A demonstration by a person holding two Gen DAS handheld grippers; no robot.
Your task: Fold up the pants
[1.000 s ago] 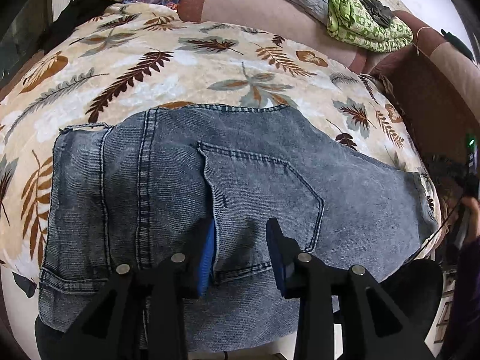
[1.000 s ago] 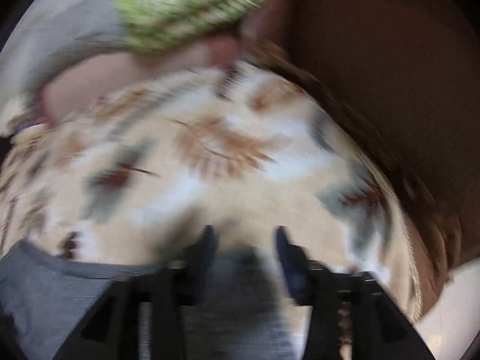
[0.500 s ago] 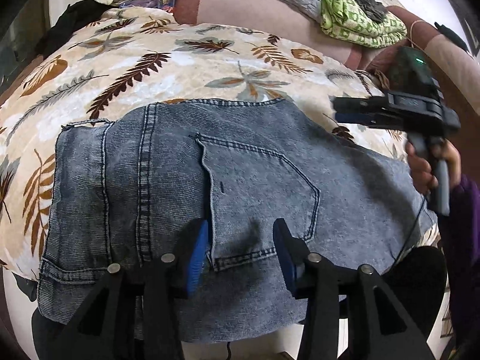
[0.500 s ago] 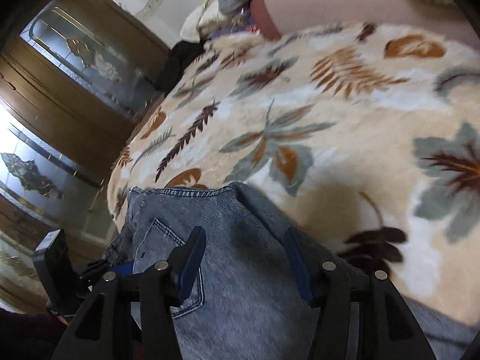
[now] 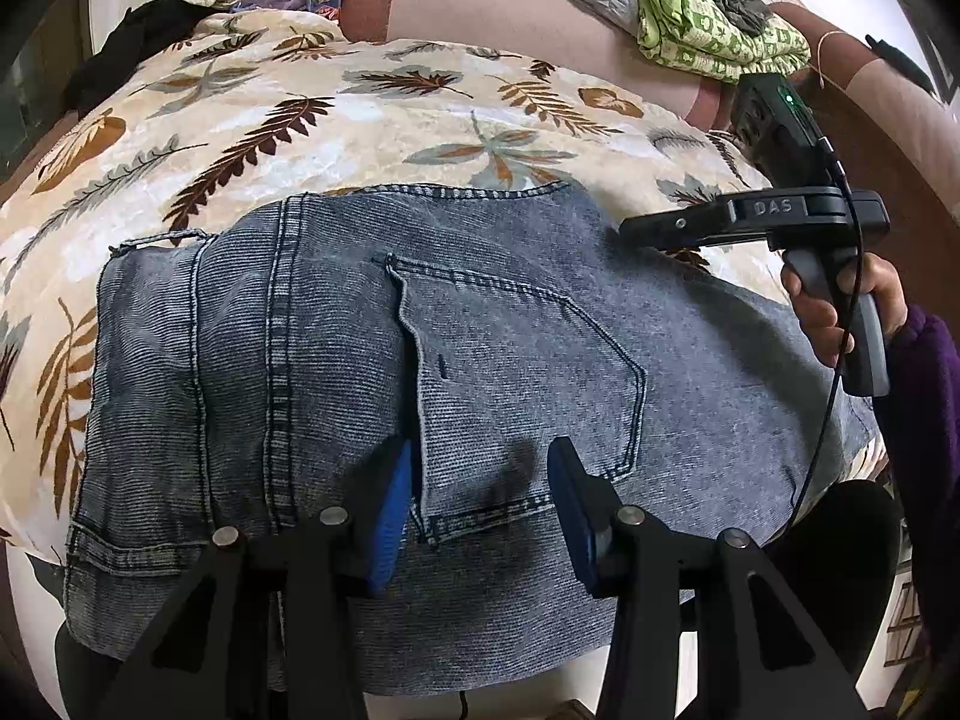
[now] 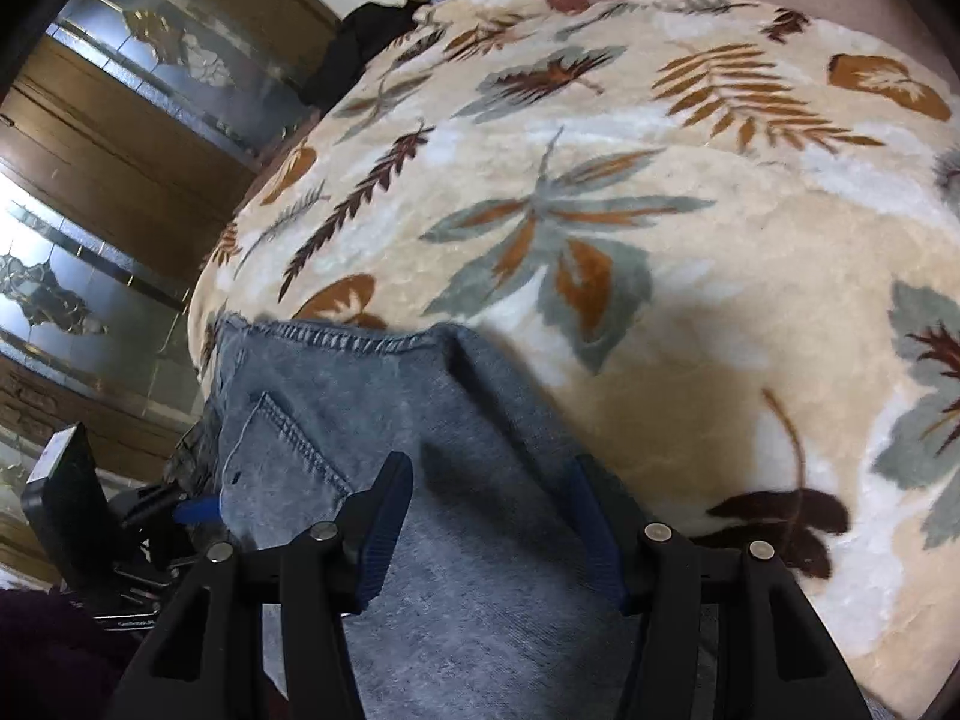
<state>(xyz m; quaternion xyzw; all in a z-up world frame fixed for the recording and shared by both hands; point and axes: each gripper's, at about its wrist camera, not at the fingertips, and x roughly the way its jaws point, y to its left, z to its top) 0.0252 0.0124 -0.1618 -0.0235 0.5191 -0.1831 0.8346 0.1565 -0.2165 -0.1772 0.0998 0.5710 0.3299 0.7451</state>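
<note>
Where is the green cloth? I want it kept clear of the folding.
In the left wrist view, the green cloth lies top right on the sofa back, beyond the leaf-print blanket.

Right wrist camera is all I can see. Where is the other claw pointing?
Observer: The left claw hangs open over the bottom corner of the back pocket on the jeans.
Operator: Is there other stuff on the couch?
Observer: Yes, a green patterned cloth lies up on the backrest, beyond the leafy blanket.
Operator: Do the jeans have a belt loop?
Observer: Yes, one belt loop sticks out at their top left corner in the left wrist view.
</note>
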